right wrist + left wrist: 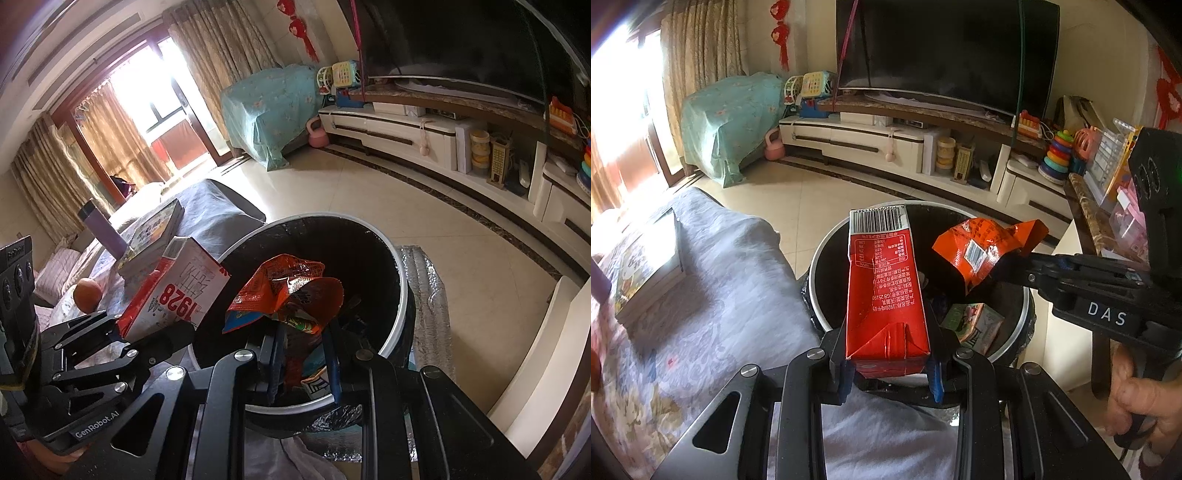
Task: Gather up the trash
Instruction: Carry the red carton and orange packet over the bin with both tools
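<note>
In the left wrist view the left gripper [892, 373] has its jaws clamped on a red milk carton [882, 291] held over the trash bin [827, 321]; "GB 25190" and a barcode show, and the right gripper [1015, 264] reads "DAS". In the right wrist view the right gripper [304, 363] has its jaws pinched on an orange snack wrapper [284, 291] above the bin; here the carton reads "1928", the left gripper "GenRobot.AI", and an orange fruit [86, 293] lies on the tabletop [207, 218].

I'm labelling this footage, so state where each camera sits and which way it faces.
Left wrist: on the left gripper, facing down its fingers past the clamped red milk carton into the trash bin; the right gripper and hand show.
Right wrist: on the right gripper, facing down past its orange snack wrapper; the left gripper shows.
Shared: bin, carton, wrapper, TV.
</note>
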`<state>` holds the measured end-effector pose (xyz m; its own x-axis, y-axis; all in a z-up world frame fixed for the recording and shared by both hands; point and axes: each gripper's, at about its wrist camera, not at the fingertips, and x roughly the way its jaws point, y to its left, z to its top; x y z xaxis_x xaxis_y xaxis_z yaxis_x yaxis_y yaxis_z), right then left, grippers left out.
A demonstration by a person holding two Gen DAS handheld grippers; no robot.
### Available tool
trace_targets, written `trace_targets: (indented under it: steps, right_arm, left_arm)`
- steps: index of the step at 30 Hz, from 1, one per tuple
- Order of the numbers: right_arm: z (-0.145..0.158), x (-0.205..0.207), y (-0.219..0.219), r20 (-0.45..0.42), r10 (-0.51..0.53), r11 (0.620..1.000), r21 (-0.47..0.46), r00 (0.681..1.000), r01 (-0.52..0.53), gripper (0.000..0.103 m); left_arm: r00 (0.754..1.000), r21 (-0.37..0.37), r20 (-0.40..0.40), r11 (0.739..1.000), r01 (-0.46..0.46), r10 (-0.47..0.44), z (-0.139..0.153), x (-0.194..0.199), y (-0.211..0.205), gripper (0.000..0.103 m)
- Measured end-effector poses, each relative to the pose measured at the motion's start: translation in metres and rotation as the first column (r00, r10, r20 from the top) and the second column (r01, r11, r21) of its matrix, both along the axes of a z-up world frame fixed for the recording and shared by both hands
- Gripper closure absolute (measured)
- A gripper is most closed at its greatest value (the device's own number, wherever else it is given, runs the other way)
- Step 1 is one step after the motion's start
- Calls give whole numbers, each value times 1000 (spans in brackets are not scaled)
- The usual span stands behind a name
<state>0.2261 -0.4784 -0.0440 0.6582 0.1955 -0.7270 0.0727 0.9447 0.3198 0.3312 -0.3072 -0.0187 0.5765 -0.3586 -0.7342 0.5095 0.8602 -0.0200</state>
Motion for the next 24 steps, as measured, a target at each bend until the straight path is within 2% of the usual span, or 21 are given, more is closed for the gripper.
trace_targets:
  steps: [24]
  right_arm:
    - [-4,16,-5,-45,6,1000,-4,999,-6,80]
  left_arm:
    - [1000,33,-19,999,10,-9,-3,19,-13,73]
